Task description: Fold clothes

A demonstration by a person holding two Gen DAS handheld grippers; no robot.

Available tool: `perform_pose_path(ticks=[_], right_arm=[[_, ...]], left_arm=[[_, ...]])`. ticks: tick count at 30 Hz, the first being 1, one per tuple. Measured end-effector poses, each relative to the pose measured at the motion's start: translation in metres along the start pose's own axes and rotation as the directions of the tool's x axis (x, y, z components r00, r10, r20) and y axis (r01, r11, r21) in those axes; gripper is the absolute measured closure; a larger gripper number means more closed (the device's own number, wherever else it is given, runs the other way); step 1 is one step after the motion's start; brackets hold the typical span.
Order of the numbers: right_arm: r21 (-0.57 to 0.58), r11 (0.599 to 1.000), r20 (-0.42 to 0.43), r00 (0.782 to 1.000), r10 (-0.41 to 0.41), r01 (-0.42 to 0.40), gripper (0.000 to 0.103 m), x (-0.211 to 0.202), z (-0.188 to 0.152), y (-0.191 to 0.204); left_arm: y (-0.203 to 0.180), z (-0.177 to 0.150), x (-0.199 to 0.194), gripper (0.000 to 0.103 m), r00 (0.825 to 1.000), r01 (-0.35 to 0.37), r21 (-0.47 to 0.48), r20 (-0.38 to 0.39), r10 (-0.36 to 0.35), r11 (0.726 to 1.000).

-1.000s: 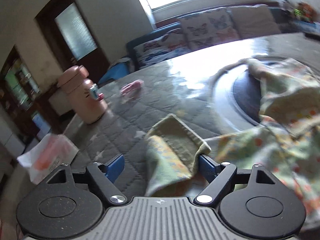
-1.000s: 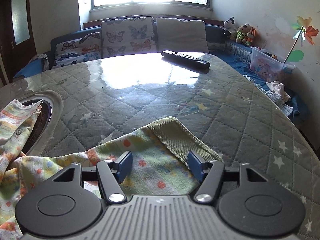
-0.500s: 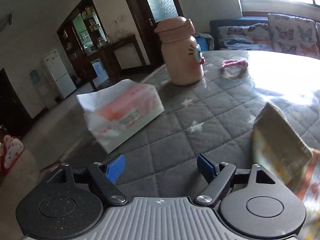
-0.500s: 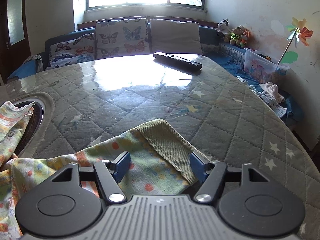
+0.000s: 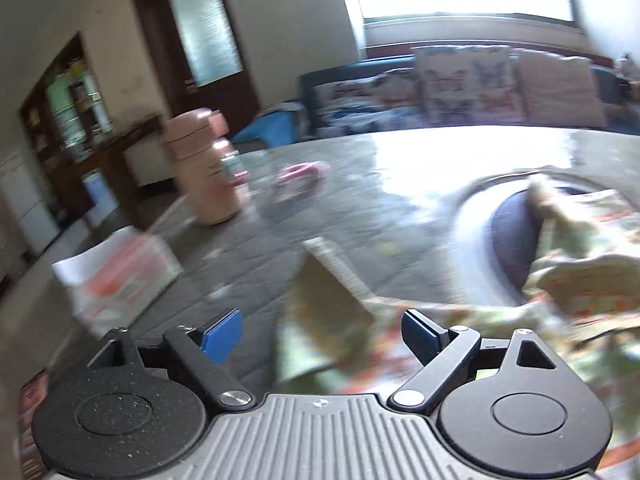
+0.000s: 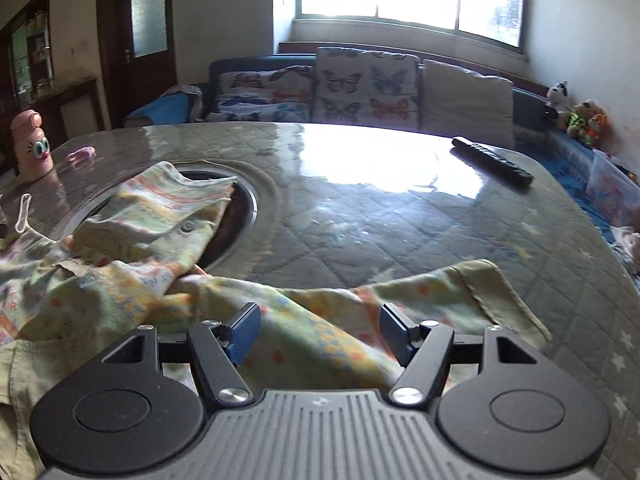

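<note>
A pale green child's garment with a coloured print [image 6: 132, 264] lies crumpled on the quilted grey table [image 6: 400, 232], partly over a round dark inset [image 6: 240, 204]. One sleeve with a ribbed cuff [image 6: 492, 300] stretches right. My right gripper [image 6: 318, 330] is open, the sleeve cloth lying between and below its blue pads. In the left wrist view, blurred, the other cuff [image 5: 324, 304] lies between the open jaws of my left gripper [image 5: 322, 330]; the rest of the garment [image 5: 572, 264] lies to the right.
A pink bottle with a face [image 5: 204, 168] [image 6: 31, 144], a small pink item [image 5: 300, 172] and a white and orange tissue pack [image 5: 120, 272] are on the table's left. A black remote [image 6: 492, 160] lies far right. A sofa with butterfly cushions [image 6: 360, 88] stands behind.
The left gripper's view swung left to the tissue pack, then back right over the cuff. The right gripper's view turned left, and now shows the bunched body of the garment. Both stayed open.
</note>
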State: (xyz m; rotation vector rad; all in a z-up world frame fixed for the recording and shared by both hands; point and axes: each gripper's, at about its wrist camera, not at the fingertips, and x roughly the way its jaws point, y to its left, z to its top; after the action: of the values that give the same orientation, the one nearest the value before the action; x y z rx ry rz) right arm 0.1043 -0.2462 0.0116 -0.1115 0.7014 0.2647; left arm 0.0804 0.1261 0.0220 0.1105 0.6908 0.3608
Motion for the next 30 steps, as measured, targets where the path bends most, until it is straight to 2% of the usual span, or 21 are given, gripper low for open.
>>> perform_pose_path(ticks=[3, 7, 15, 19, 22, 23, 24, 26, 28, 30], right_arm=[[-0.005, 1.0, -0.007, 1.0, 0.029, -0.029, 0.039, 0.013, 0.012, 0.008], [-0.004, 0.998, -0.023, 0.998, 0.066, -0.066, 0.042, 0.03, 0.026, 0.013], [-0.038, 0.991, -0.05, 0.99, 0.129, -0.131, 0.042, 0.064, 0.046, 0.03], [-0.021, 0.987, -0.06, 0.985, 0.16, -0.161, 0.043, 0.076, 0.052, 0.031], [0.003, 0.979, -0.074, 0.977, 0.201, -0.202, 0.048, 0.085, 0.056, 0.03], [0.01, 0.977, -0.079, 0.974, 0.214, -0.214, 0.049, 0.088, 0.057, 0.03], [0.018, 0.974, -0.084, 0.97, 0.227, -0.227, 0.05, 0.091, 0.058, 0.03], [0.035, 0.968, -0.09, 0.964, 0.25, -0.248, 0.052, 0.097, 0.06, 0.031], [0.046, 0.961, -0.093, 0.957, 0.274, -0.271, 0.054, 0.102, 0.062, 0.033], [0.055, 0.955, -0.096, 0.95, 0.296, -0.292, 0.055, 0.106, 0.065, 0.036]], left_arm=[[-0.022, 0.014, 0.003, 0.016, 0.996, 0.092, 0.018, 0.007, -0.092, 0.996], [-0.055, 0.035, 0.012, 0.017, 0.981, 0.195, 0.052, 0.006, -0.195, 0.979], [-0.11, 0.073, 0.046, 0.019, 0.951, 0.309, 0.075, -0.011, -0.309, 0.948], [-0.121, 0.08, 0.073, 0.023, 0.938, 0.342, 0.041, -0.071, -0.338, 0.939], [-0.126, 0.085, 0.093, 0.034, 0.925, 0.366, 0.01, -0.116, -0.363, 0.931], [-0.124, 0.085, 0.096, 0.044, 0.916, 0.382, -0.004, -0.127, -0.38, 0.924], [-0.123, 0.086, 0.1, 0.05, 0.905, 0.405, -0.02, -0.136, -0.404, 0.914], [-0.123, 0.087, 0.102, 0.075, 0.883, 0.447, -0.04, -0.139, -0.448, 0.894], [-0.122, 0.087, 0.102, 0.091, 0.867, 0.48, -0.046, -0.132, -0.481, 0.876], [-0.123, 0.087, 0.096, 0.097, 0.869, 0.484, -0.028, -0.104, -0.484, 0.874]])
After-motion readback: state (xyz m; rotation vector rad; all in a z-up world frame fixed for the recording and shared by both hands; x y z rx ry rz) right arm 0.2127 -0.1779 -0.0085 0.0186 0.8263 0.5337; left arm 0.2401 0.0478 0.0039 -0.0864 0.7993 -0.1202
